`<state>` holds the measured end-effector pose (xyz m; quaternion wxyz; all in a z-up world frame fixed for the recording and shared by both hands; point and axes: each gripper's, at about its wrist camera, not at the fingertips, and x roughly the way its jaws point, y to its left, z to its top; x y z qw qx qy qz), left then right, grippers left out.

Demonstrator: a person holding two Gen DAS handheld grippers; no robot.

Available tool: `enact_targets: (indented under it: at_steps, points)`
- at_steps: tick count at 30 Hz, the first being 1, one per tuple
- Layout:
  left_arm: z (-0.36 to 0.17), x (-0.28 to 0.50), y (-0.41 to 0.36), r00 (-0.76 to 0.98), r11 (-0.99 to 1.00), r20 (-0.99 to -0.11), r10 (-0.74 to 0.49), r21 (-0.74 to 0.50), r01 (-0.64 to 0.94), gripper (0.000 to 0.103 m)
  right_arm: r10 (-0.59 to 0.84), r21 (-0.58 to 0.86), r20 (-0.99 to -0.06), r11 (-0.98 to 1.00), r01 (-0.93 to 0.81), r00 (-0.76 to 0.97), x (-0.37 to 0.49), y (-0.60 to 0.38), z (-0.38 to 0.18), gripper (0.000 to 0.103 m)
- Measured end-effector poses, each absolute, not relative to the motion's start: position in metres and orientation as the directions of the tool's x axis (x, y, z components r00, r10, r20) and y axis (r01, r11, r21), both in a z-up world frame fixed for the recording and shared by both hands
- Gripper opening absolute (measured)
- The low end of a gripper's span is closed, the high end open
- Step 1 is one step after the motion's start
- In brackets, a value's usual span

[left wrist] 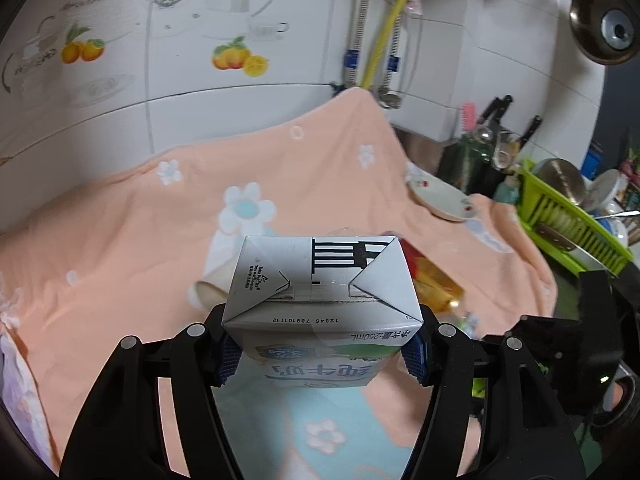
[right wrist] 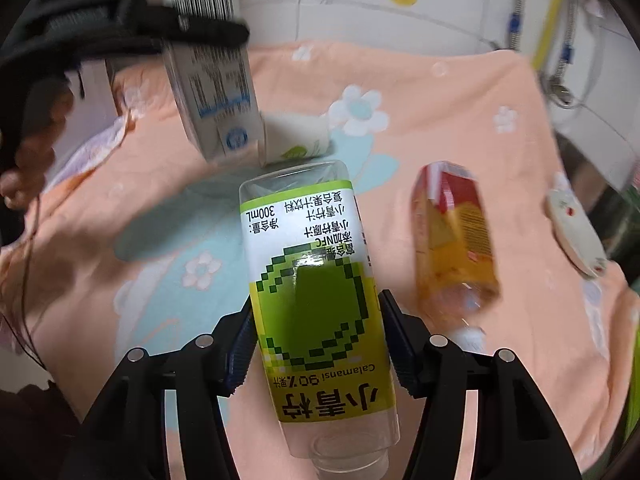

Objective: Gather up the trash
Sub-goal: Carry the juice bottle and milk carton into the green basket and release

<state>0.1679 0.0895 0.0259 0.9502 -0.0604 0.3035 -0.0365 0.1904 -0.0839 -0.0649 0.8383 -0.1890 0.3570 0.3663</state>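
Note:
My left gripper [left wrist: 322,354] is shut on a white milk carton [left wrist: 320,284] and holds it above the peach flowered cloth [left wrist: 120,248]. The same carton [right wrist: 212,92] shows in the right wrist view, held in the left gripper at upper left. My right gripper [right wrist: 316,344] is shut on a clear bottle with a green Calamansi label [right wrist: 316,280], bottom end pointing away. An orange-red labelled bottle [right wrist: 456,236] lies on the cloth to the right; it also shows behind the carton in the left wrist view [left wrist: 432,276]. A white paper cup [right wrist: 296,140] lies on its side behind.
A small white plate [left wrist: 440,196] sits at the cloth's right edge. A green dish rack [left wrist: 572,224] with pots and bowls stands at far right. The tiled wall [left wrist: 240,20] with hoses rises behind the counter.

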Motion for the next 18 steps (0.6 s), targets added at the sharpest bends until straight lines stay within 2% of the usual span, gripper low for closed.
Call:
enact_targets:
  at_steps: [7, 18]
  points:
    - [0.032, 0.154, 0.045, 0.810, 0.978, -0.551, -0.202, -0.154, 0.139, 0.063, 0.453, -0.069, -0.661, 0.757, -0.649, 0.598, 0.144, -0.140, -0.033, 0.055]
    - [0.022, 0.137, -0.024, 0.753, 0.936, -0.556, -0.352, -0.192, 0.296, 0.063, 0.302, -0.050, -0.642, 0.901, -0.432, 0.705, 0.082, -0.234, -0.033, 0.054]
